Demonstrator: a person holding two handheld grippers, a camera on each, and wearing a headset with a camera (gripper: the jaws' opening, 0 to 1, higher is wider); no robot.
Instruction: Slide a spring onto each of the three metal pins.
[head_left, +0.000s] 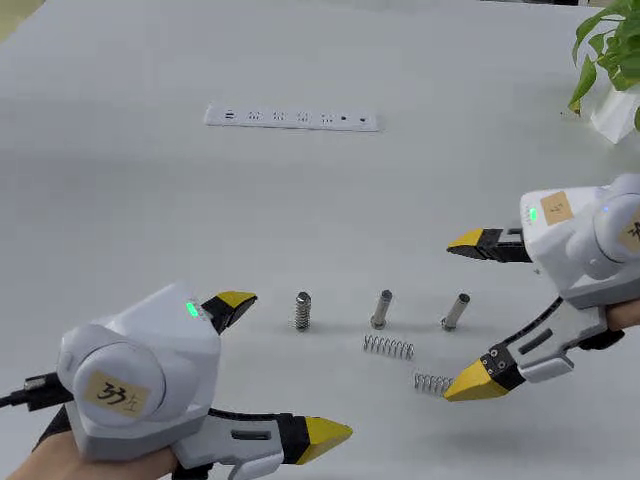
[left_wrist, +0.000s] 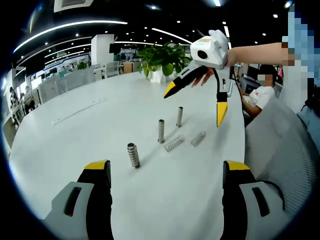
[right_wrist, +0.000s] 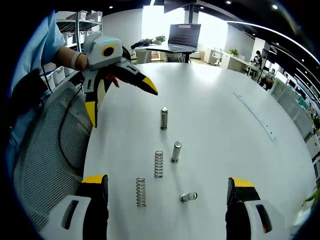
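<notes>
left tool (head_left: 282, 365): white body, yellow-tipped black jaws, spread wide and empty, hovering just left of the pins; a careless sweep rightward could knock the nearest one over
silver metal pin wearing a coil spring (head_left: 303, 311): stands on the pale grey worktop (head_left: 150, 200), so one of three looks done; a bump may tip it and shed the spring
bare silver middle pin (head_left: 381, 309): upright, no spring; it looks free-standing, so a spring pushed down off-axis would probably topple it
loose steel coil spring (head_left: 388, 347): lies flat just in front of the middle pin; thin and round, likely to roll or flick away if pinched off-centre
second loose spring (head_left: 432, 382): flat, further right, same risk
bare silver right pin (head_left: 456, 311): no spring; easily clipped by a jaw coming down beside it
right tool (head_left: 467, 312): jaws gaping, holding nothing, lower tip close to the second loose spring; too hard a squeeze could crush the coil
</notes>
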